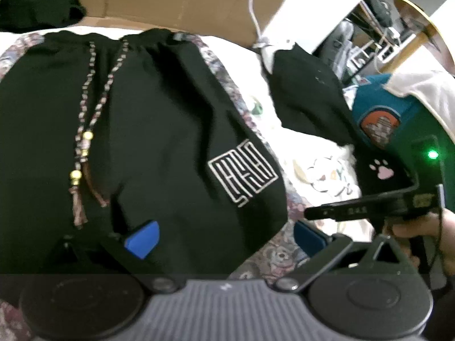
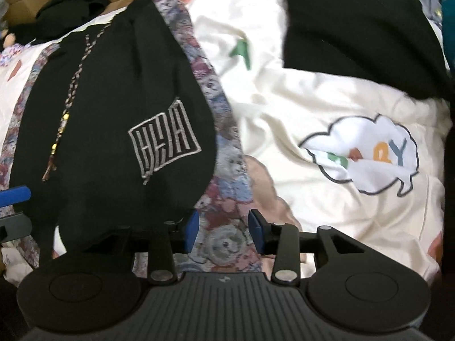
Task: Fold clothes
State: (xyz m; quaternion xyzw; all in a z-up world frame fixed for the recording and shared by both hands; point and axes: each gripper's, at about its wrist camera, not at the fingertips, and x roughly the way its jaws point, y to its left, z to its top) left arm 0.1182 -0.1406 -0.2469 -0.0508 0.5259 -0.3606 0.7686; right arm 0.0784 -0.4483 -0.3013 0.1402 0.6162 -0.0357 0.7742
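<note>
Black shorts [image 1: 159, 119] with a beaded drawstring, a white line logo and bear-patterned side stripes lie flat on a cream bedsheet [image 2: 312, 99]. My left gripper [image 1: 224, 238] hovers over their lower hem, jaws wide open, one blue pad [image 1: 142, 240] above the black cloth and the other off its right edge. In the right wrist view the shorts [image 2: 119, 108] fill the left half. My right gripper [image 2: 223, 233] stands open just above the patterned stripe [image 2: 224, 170] at the shorts' right edge. No cloth is pinched between its blue pads [image 2: 192, 234].
A folded black garment [image 2: 361, 28] lies at the back right. Close to it are a teal cap [image 1: 378, 113] and a black piece with a pink paw print [image 1: 381, 170]. A cardboard box [image 1: 170, 0] and a dark clothes heap [image 1: 37, 2] line the back. A white cable [image 1: 254, 8] hangs down.
</note>
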